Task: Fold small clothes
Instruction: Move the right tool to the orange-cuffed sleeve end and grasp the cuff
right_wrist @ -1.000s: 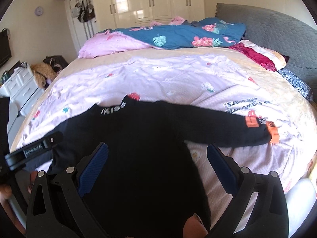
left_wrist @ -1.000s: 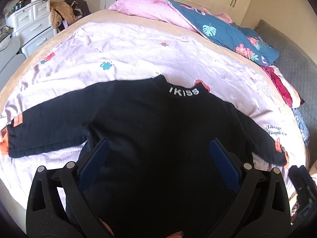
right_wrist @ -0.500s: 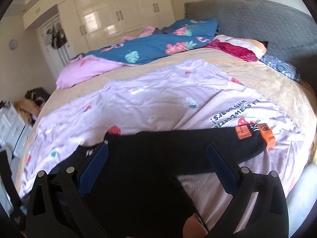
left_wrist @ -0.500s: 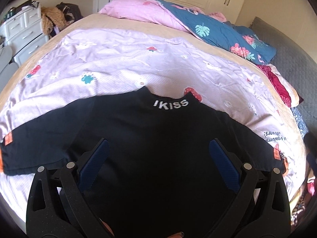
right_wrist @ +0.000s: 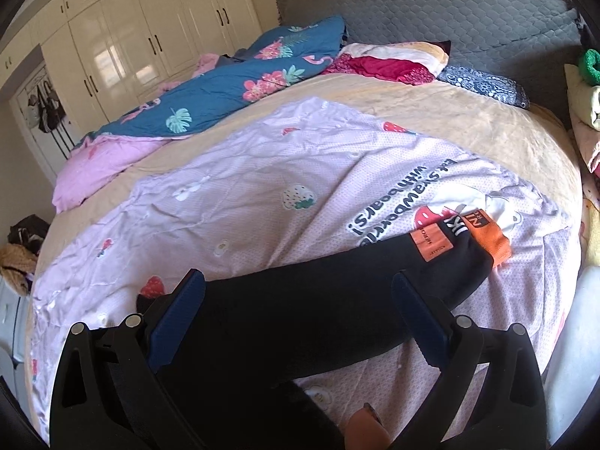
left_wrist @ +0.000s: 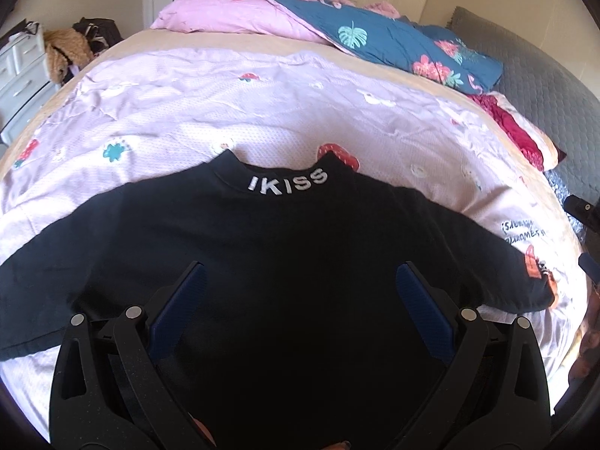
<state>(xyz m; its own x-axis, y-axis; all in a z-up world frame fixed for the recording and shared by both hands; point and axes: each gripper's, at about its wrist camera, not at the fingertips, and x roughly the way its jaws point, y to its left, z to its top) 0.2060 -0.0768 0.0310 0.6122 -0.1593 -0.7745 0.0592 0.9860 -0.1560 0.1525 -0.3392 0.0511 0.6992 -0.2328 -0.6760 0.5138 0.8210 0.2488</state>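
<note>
A small black long-sleeved top (left_wrist: pixel 285 247) lies flat on a pink printed sheet (left_wrist: pixel 232 105), its collar lettered "IKISS" pointing away from me. Both sleeves spread sideways. My left gripper (left_wrist: pixel 300 285) hovers open over the middle of the body, with only the cloth below showing between its blue pads. In the right wrist view the right sleeve (right_wrist: pixel 337 303) runs to an orange cuff (right_wrist: pixel 491 236) with an orange patch. My right gripper (right_wrist: pixel 298 292) stands open over that sleeve near the shoulder.
A blue floral duvet (left_wrist: pixel 393 37) and pink bedding (left_wrist: pixel 232 18) are heaped at the far side of the bed. Red and patterned pillows (right_wrist: pixel 382 65) rest by the grey headboard (right_wrist: pixel 450 11). White drawers (left_wrist: pixel 18 71) stand at left. Folded items (right_wrist: pixel 585 93) are stacked at far right.
The left gripper has edged forward and right over the top's body. The right gripper has swung right, from over the body to over the right sleeve. Both stay open.
</note>
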